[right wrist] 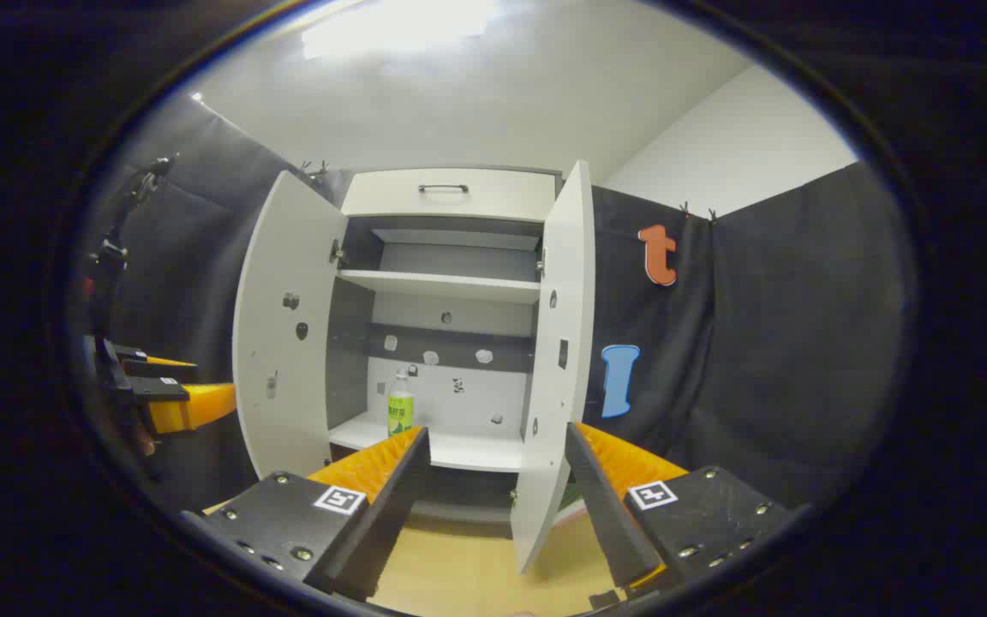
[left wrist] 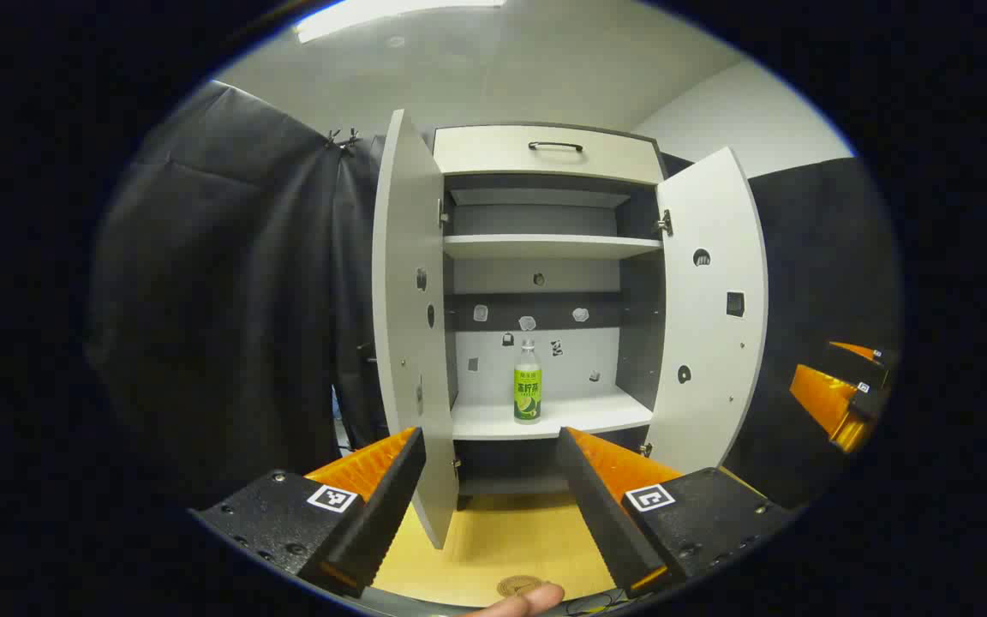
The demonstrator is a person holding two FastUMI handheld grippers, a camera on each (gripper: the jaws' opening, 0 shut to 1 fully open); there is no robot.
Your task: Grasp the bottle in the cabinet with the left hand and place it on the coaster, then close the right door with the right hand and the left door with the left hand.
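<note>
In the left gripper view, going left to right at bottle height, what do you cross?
Black cloth → left door → bottle → right door → right gripper.

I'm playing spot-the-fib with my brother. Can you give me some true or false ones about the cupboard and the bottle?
1. Both cupboard doors, the left door and right door, are open. True.
2. The bottle lies on its side. False: it stands upright on the bottom shelf.
3. The left gripper is open. True.
4. The left gripper holds the bottle. False: it is in front of the cupboard, apart from the bottle.
5. The top shelf holds a cup. False: it looks bare.
</note>
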